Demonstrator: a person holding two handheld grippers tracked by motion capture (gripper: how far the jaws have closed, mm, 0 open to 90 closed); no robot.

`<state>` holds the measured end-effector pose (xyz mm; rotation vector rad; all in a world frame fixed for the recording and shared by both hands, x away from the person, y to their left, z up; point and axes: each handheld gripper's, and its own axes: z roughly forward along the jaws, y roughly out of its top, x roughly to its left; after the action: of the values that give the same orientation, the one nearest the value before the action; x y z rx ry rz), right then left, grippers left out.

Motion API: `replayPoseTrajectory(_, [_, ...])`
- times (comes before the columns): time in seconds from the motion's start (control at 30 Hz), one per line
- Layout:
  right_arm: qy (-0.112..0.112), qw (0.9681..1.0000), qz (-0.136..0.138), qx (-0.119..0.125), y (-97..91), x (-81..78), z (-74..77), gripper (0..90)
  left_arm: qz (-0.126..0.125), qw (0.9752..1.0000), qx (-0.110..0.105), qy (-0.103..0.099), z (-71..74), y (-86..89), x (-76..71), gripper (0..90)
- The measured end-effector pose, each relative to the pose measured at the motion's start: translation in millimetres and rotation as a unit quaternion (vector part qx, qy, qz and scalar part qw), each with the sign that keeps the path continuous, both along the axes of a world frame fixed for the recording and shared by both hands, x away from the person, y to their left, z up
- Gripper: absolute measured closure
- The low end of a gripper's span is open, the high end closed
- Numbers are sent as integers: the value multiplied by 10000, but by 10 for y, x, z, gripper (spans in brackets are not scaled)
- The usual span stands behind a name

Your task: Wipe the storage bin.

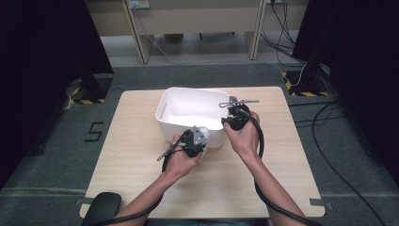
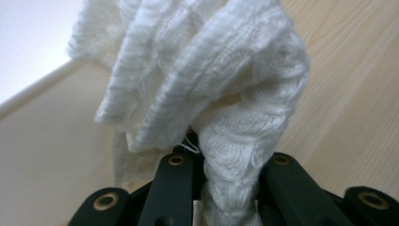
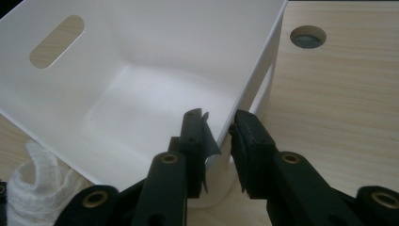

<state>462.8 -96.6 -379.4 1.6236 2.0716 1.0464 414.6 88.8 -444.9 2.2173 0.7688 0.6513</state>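
The cloth [image 2: 207, 89] was white, loosely knitted and fuzzy, ribbed in rows. The bin [image 3: 155, 61], upper left of the right gripper view, looked like smooth white plastic with a soft sheen. The table [image 1: 141, 160] showed pale matt wood grain. Both grippers' jaws were matt black plastic.

Bare forearms enter at the frame's bottom; each claw [image 1: 194, 141] [image 1: 236, 117] is black with brass rivets and trails a black cable.
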Motion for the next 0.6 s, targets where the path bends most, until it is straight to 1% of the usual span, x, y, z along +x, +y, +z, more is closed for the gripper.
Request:
replayPoseTrajectory(0.4, [1, 10000, -3, 8, 2, 0, -1, 748, -1, 10000, 44, 67, -100, -29, 15, 790])
replayPoseTrajectory(0.5, [-3, 10000, 2, 1, 2, 0, -1, 748, -11, 9999, 98, 80, -119, -32, 19, 790])
replayPoseTrajectory(0.6, [-3, 10000, 3, 2, 2, 0, -1, 748, -12, 9999, 104, 101, -142, -38, 22, 790])
